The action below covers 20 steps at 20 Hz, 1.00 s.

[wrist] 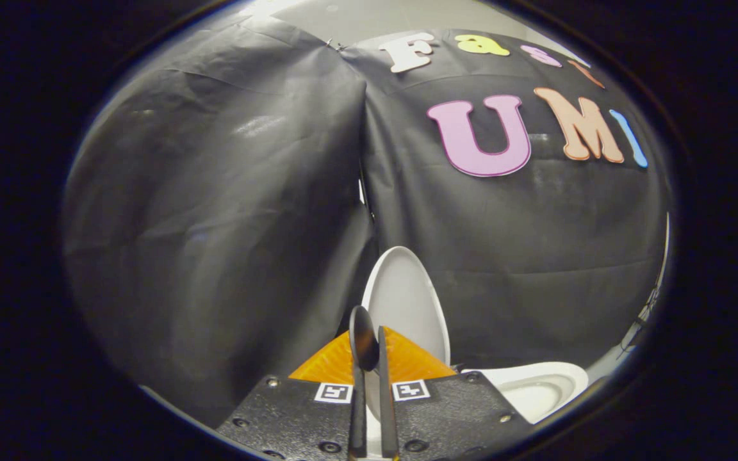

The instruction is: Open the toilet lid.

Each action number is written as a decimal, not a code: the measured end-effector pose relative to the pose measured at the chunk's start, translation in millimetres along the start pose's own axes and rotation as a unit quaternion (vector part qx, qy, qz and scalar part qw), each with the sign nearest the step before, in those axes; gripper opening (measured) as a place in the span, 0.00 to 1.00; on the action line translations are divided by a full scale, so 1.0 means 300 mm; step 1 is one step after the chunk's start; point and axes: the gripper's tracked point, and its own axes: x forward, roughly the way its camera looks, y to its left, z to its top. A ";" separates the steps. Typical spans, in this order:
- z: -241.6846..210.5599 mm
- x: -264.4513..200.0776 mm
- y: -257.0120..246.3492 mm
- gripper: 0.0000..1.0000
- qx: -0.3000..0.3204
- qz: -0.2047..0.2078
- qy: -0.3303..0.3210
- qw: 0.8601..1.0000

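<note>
Lid: the toilet lid [404, 301] stands raised, nearly upright, just beyond the fingertips, its pale underside facing us and its back to the black booth wall [215, 211].
Hand-held gripper: the hand-held gripper [370, 349] has its fingers drawn close, a narrow slit between them; the lid's lower edge sits in line with that slit, but I cannot tell whether both fingers press on it.
Bowl: the white toilet bowl [535, 387] lies open beside and below the lid.
Why so: the lid looks tipped far enough to lean back unaided.
Progress: opening appears essentially done.
</note>
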 end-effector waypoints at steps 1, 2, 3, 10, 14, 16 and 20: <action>-0.004 0.004 0.011 0.08 -0.001 0.002 0.000 1.000; -0.007 0.004 0.019 0.08 -0.001 0.006 -0.001 1.000; -0.010 0.005 0.027 0.09 0.000 0.009 0.000 1.000; -0.023 0.035 0.080 0.11 -0.009 0.020 0.005 1.000; -0.018 0.032 0.068 0.13 -0.018 0.012 0.010 1.000; -0.012 0.014 0.046 0.14 -0.011 0.005 0.005 1.000; -0.009 0.011 0.056 0.36 -0.006 0.031 0.008 0.999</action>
